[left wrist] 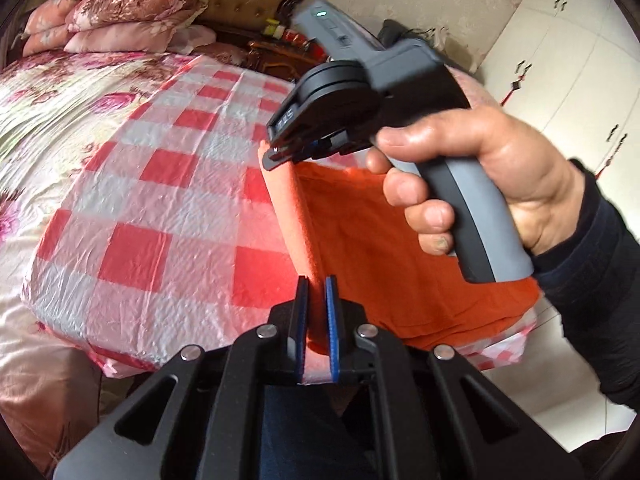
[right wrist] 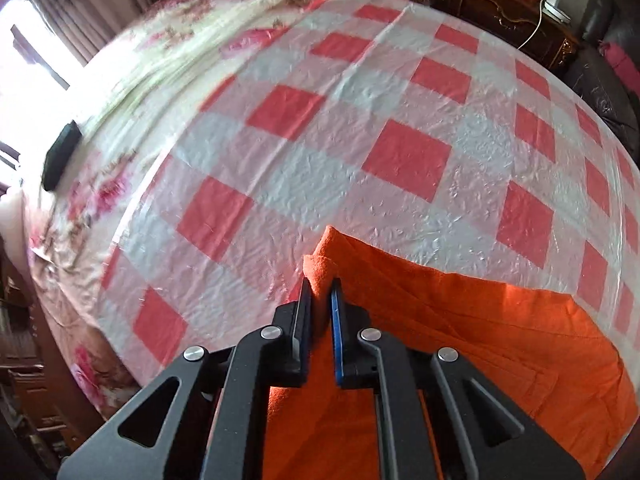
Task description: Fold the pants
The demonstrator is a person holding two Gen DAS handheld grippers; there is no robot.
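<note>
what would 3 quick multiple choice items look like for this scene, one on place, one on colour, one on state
1. Where do the pants lie?
A. on the checked plastic sheet
B. on a chair
C. on the floor

2. What colour are the pants?
A. blue
B. orange
C. grey

3. How is the left tool?
A. open and clear of cloth
B. out of view
C. shut on the pants edge

Key: 1 A, the sheet surrounds the cloth; 2 B, the cloth is orange in both views; 3 C, its jaws pinch the raised fold, as does the right tool.
</note>
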